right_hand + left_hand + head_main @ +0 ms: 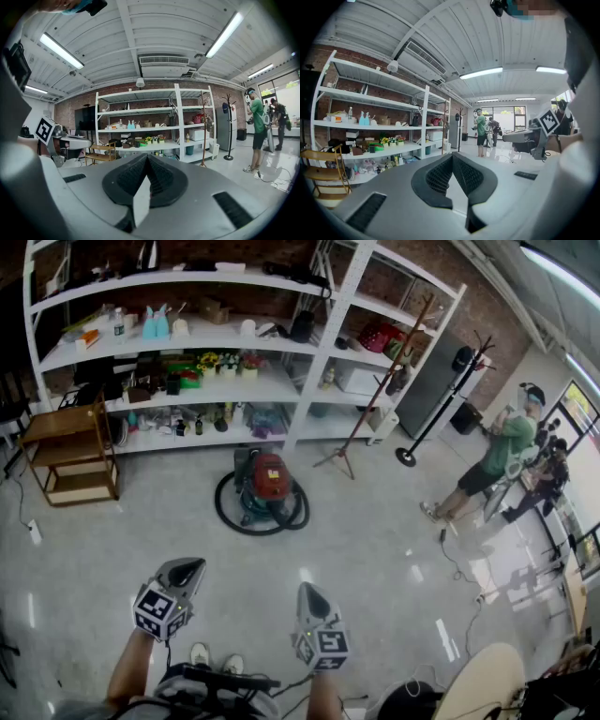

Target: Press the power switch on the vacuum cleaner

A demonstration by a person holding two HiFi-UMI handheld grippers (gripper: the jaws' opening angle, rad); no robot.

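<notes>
The vacuum cleaner (266, 485), red on top with a teal body, stands on the floor in front of the shelves, and its black hose (225, 510) is coiled around it. My left gripper (191, 566) and right gripper (305, 590) hang side by side well short of it, above my feet. Both point toward the vacuum. In the left gripper view the left gripper (452, 156) has its jaws pressed together with nothing between them. The right gripper (146, 158) looks the same in its own view. Neither gripper view shows the vacuum.
White shelving (281, 352) full of small items lines the back wall. A wooden stand (70, 454) sits at left. A tripod pole (373, 399) and a coat stand (431, 399) are right of the vacuum. A person in green (499, 457) stands far right, with cables (455, 563) on the floor.
</notes>
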